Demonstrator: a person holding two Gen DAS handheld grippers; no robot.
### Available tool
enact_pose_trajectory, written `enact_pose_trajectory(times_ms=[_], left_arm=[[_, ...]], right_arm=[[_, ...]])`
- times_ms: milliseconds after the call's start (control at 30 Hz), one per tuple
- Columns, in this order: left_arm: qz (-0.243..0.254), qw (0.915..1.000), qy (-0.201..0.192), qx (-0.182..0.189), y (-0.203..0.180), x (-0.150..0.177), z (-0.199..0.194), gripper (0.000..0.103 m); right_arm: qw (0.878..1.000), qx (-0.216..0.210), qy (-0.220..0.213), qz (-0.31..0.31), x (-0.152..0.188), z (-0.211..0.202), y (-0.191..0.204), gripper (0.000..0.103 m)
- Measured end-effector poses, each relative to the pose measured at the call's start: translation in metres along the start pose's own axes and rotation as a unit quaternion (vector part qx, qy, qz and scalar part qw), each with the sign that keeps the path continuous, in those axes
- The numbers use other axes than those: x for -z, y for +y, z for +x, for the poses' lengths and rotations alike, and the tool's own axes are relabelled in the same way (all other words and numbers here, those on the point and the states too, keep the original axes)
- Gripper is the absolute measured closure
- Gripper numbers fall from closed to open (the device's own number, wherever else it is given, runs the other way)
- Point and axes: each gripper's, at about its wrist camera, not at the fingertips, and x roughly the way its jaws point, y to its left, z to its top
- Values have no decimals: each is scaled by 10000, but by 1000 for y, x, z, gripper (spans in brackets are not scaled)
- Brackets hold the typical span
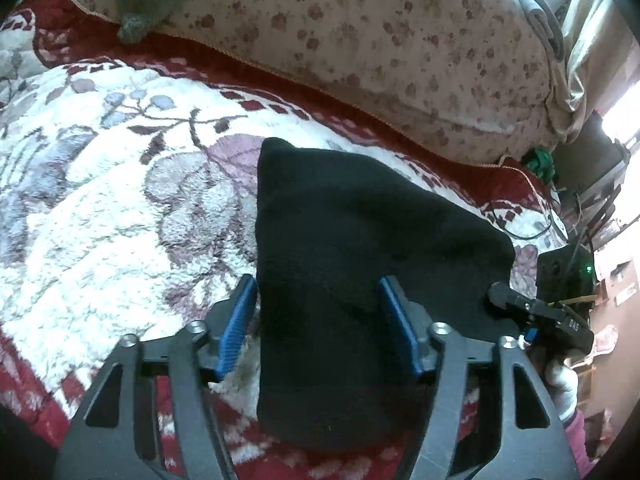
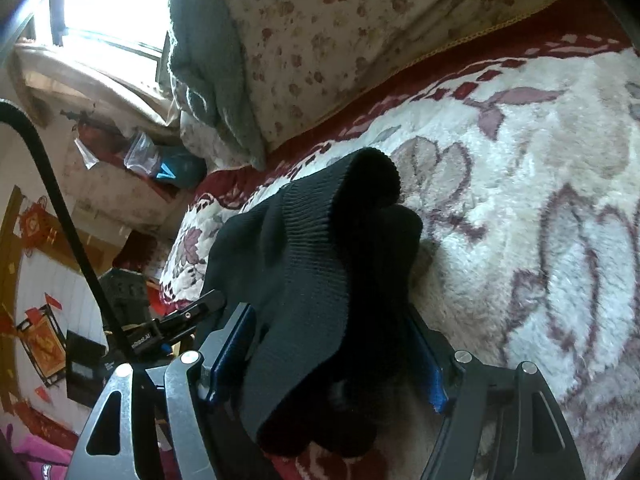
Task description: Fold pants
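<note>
Viewing left wrist: left gripper [image 1: 318,322] spread wide, black pants [image 1: 340,248] between pads, lying on floral blanket [image 1: 100,208].
Right wrist: right gripper [image 2: 332,354] likewise unclenched, ribbed waistband [image 2: 316,248] bunched between.
Risk: thick bundle slipping, unfolding, if clamped shallowly.

Black pants [image 1: 344,240] lie on a white blanket [image 1: 100,208] patterned with mauve and grey-blue flowers inside a dark red border. Behind the blanket, a cream quilt [image 1: 400,40] carries brownish-red floral spots, draped with grey-green knit cloth [image 2: 204,60]. Gripper pads [image 1: 236,320] are blue.
</note>
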Motion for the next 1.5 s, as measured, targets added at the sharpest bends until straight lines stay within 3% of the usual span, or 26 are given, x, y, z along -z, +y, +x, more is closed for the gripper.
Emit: enact_pose_trajectory(times_ms=[167,300,333,400,467,567,767,1133,1500], left_arm=[[-152,9998,29,88,6,-1,15,25],[-27,9999,-164,0,-1,0,20,24],[3,9998,-198,-27,-2,0,20,24],[144,9995,-254,-91,-6,1,21,31],[272,9992,-276,-96,-12,1,19,48],[410,9983,-345,-217,-18,2,11,62],[421,9971,-515,-369,-17,-1,-14,67],[84,9873,-1197,-1036,42,-27,-91,67],[-420,9753,-1494,-1574,126,-33,-137,67]], right_arm=[[10000,-5,27,-33,-2,3,-1,33],[9999,31,-169,15,0,4,-1,34],[9997,98,-198,-49,1,4,1,38],[9990,287,-212,-264,3,5,5,44],[9986,321,-251,-339,4,4,7,49],[9971,463,-256,-547,1,0,19,55],[9941,457,-204,-957,-13,1,53,59],[9897,-88,44,-1431,-31,71,123,59],[9847,-471,545,-1588,-42,170,175,59]])
